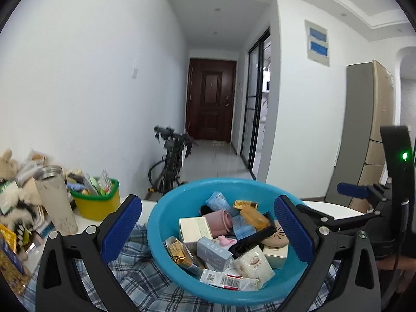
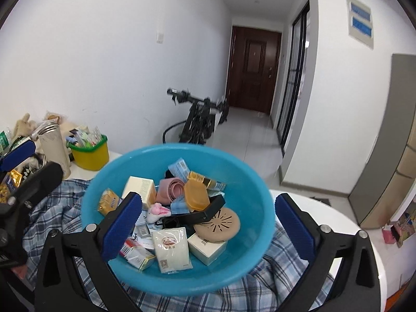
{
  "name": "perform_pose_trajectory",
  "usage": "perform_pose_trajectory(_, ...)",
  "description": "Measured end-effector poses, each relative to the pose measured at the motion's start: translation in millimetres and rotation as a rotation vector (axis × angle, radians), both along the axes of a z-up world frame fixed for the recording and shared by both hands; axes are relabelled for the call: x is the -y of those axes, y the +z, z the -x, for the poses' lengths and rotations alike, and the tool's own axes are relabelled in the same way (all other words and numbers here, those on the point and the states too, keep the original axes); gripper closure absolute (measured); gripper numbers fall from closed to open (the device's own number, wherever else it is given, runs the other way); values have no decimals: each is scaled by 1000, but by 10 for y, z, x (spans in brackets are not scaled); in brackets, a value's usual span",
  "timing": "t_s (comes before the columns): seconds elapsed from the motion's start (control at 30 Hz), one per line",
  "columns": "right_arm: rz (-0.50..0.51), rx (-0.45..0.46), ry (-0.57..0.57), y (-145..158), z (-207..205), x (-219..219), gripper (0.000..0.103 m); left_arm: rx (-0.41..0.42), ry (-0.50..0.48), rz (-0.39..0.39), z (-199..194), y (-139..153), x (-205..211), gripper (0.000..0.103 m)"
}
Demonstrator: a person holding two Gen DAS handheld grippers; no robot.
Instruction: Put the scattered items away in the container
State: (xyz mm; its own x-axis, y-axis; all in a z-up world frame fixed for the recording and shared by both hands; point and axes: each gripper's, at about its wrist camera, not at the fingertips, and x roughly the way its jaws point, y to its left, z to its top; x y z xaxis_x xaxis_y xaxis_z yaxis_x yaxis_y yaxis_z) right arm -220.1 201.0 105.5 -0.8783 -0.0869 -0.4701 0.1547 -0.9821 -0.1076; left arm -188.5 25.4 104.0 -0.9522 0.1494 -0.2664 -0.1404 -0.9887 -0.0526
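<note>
- I see white walls and a pale tiled floor.
- A hallway ends at a dark door.
- Glass sliding doors line its right side.
- A bike leans by the left wall.
- A beige fridge stands right.
- Recessed ceiling lights look unlit.

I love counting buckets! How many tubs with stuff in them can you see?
2: the blue basin on the plaid cloth, and the yellow bin back by the wall. Others may hide behind the clutter.

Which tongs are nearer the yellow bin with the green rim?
Left. The left tongs sit on the yellow bin's side of the blue basin; the right tongs hang over the basin's far side.
</note>
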Motion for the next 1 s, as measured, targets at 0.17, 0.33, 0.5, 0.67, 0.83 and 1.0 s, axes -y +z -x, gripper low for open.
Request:
perform_pose_trajectory(0.17, -56, -73, -32, 100, -432, 66, 1, -29, -48, 34, -279, 35, -54, 0)
perform_pose_trajectory(0.33, -50, -101, -57, 95, -757, 6, 1, -35, -56, 28, -529, 51, -30, 0)
perform_pose_trajectory(0.5, -23, -101, -71, 31, -974, -81, 1, -17, -76, 1, -755, 17, 12, 0)
perform_pose_trajectory(0.67, 10, -82, -86, -129, -1147, -160, 1, -9, -50, 21, -968, -149, -1, 0)
perform_pose_trajectory(0.83, 34, -41, -89, -348, -1290, -197, 1, 4, -51, 40, -1177, -376, -65, 0)
perform_pose_trajectory(1.0, 43, -23, -80, -545, -1445, -193, 1, -2, -53, 16, -1329, -532, -54, 0)
